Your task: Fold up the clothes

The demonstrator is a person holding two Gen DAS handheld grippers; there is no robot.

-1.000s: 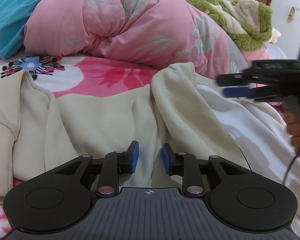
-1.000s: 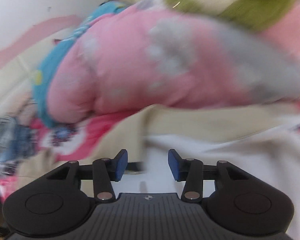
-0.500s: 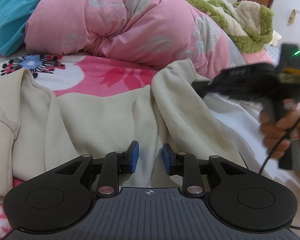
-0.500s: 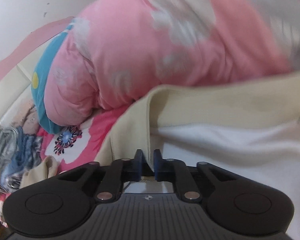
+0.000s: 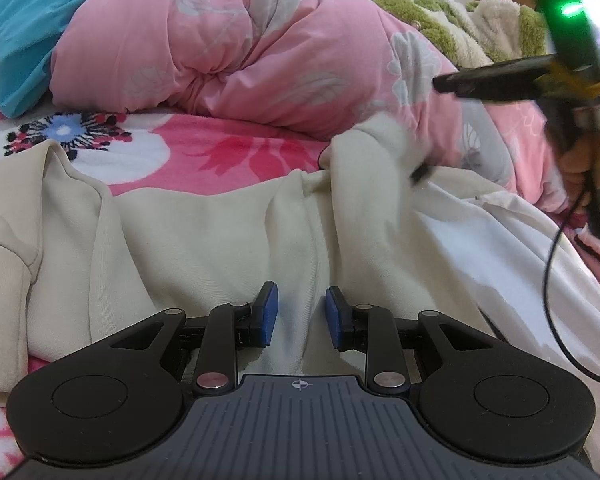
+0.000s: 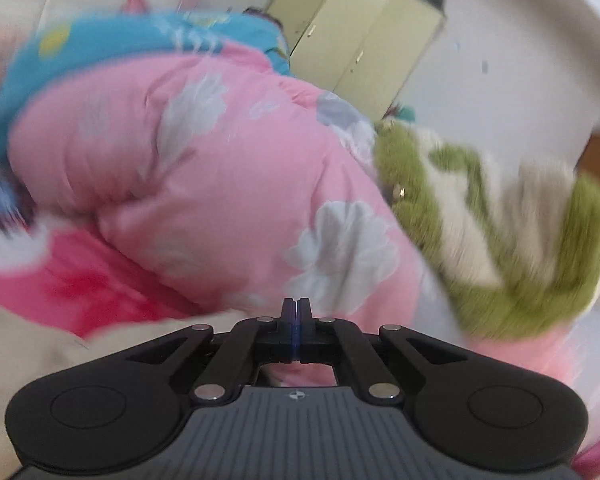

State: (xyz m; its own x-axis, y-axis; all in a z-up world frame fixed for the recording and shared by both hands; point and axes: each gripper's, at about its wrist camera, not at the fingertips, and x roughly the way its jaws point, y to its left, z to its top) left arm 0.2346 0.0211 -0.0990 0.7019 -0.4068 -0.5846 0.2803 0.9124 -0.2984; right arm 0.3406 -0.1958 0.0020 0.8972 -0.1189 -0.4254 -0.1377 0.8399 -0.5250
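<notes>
A cream garment (image 5: 204, 240) lies spread and rumpled on the bed, with a white inner side (image 5: 500, 248) showing at the right. My left gripper (image 5: 298, 314) is open, low over the cream cloth, with a fold between its blue pads. My right gripper (image 5: 444, 84) shows in the left wrist view, raised above the garment's far right corner (image 5: 380, 140). In the blurred right wrist view its jaws (image 6: 296, 312) are pressed together with nothing visible between them; a bit of cream cloth (image 6: 28, 344) shows at the lower left.
A bunched pink quilt (image 5: 240, 48) lies behind the garment, with a blue pillow (image 5: 16, 20) at the left and a green and cream fleece blanket (image 5: 460, 20) at the right. The floral pink bedsheet (image 5: 180, 148) shows between them. A yellow cabinet (image 6: 360, 32) stands by the wall.
My right gripper closed, then lifted up and back from the garment's far corner; its view swung upward and blurred. My left gripper stayed where it was, open.
</notes>
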